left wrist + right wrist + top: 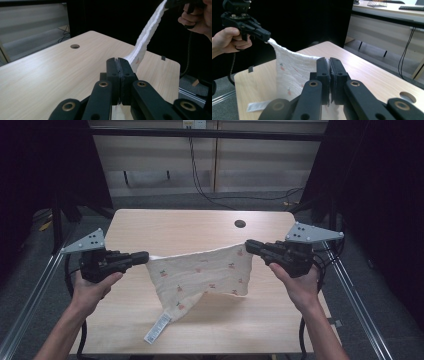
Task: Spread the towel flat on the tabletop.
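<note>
A cream cloth (200, 272) with small red prints hangs stretched between both grippers above the wooden table (175, 227). My left gripper (145, 256) is shut on the cloth's left corner, and my right gripper (248, 246) is shut on its right corner. The lower part droops to the tabletop, where a white label (158, 327) lies flat. In the left gripper view the jaws (117, 60) pinch the cloth (147, 37), which runs up to the other gripper. In the right gripper view the jaws (329, 60) clamp the cloth (292, 67), and the label (257, 106) shows at lower left.
A round cable hole (240, 224) sits in the table's far right part. Metal frame rails (30, 295) run along both sides of the table. Black cables (200, 180) hang behind the far edge, in front of a pale wall panel.
</note>
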The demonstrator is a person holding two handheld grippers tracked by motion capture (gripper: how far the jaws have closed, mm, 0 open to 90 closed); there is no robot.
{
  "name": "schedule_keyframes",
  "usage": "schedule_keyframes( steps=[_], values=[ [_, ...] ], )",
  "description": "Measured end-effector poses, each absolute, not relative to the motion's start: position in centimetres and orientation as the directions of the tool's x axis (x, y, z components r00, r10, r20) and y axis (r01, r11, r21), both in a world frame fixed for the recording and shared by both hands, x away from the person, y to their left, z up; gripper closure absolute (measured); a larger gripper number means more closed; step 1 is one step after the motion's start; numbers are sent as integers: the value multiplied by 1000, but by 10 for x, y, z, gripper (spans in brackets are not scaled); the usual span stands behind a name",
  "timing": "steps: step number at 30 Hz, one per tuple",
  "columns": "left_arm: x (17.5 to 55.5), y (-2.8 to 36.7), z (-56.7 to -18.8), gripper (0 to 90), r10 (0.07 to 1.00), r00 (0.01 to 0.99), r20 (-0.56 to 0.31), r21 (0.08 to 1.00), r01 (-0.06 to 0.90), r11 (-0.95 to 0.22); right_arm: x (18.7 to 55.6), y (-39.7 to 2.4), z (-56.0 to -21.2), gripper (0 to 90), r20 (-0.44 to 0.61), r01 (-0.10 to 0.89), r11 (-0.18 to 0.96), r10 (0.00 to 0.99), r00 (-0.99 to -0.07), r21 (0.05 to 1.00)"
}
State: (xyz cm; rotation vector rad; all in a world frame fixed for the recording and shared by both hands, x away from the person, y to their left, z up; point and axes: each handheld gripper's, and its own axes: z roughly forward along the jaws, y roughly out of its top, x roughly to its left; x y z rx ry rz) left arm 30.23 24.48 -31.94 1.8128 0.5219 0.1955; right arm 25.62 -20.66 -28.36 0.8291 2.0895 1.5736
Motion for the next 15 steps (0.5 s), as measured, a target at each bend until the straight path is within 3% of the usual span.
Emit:
schedule_keyframes(
  steps=[15],
  values=[
    [240, 250, -284, 891, 418, 907, -50, 970, 143, -196, 195, -212, -264, 875, -36, 129, 213, 634, -773, 968]
  ],
)
